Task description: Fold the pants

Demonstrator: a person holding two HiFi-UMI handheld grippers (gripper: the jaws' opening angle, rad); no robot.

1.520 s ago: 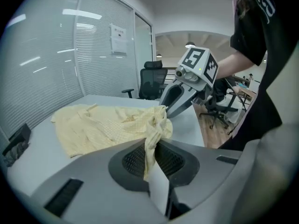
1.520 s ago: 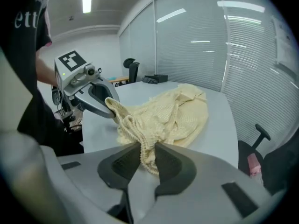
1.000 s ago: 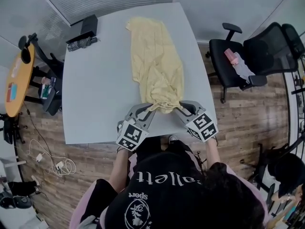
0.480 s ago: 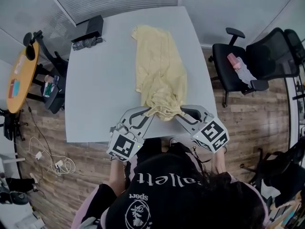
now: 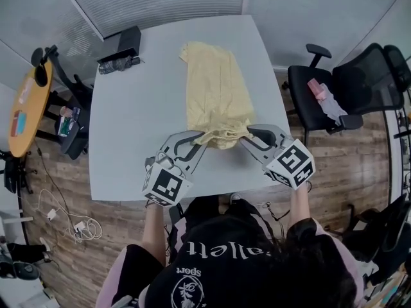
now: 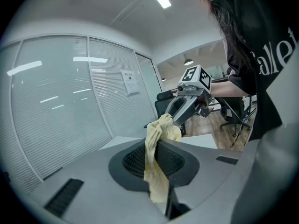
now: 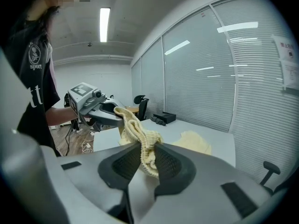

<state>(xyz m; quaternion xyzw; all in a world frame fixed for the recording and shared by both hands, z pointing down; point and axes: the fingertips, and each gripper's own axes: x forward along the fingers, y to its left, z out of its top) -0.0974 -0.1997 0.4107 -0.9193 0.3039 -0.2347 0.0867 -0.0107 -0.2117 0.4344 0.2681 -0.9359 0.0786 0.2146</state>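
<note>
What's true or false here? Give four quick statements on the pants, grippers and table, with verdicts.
1. The left gripper and the right gripper are each shut on the pants. True.
2. They grip the pants' far end. False: they grip the near end.
3. The pants are blue. False: they are yellow.
4. The pants' far end lies on the table. True.

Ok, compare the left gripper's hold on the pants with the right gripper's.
The left gripper has its fingers almost fully together on a thin, smooth fold; the right gripper has its fingers slightly wider, around a thick ribbed bunch. The left gripper takes the left corner of the near end of the pants, the right gripper the right corner. Both are shut on the yellow pants, holding that end above the table.
</note>
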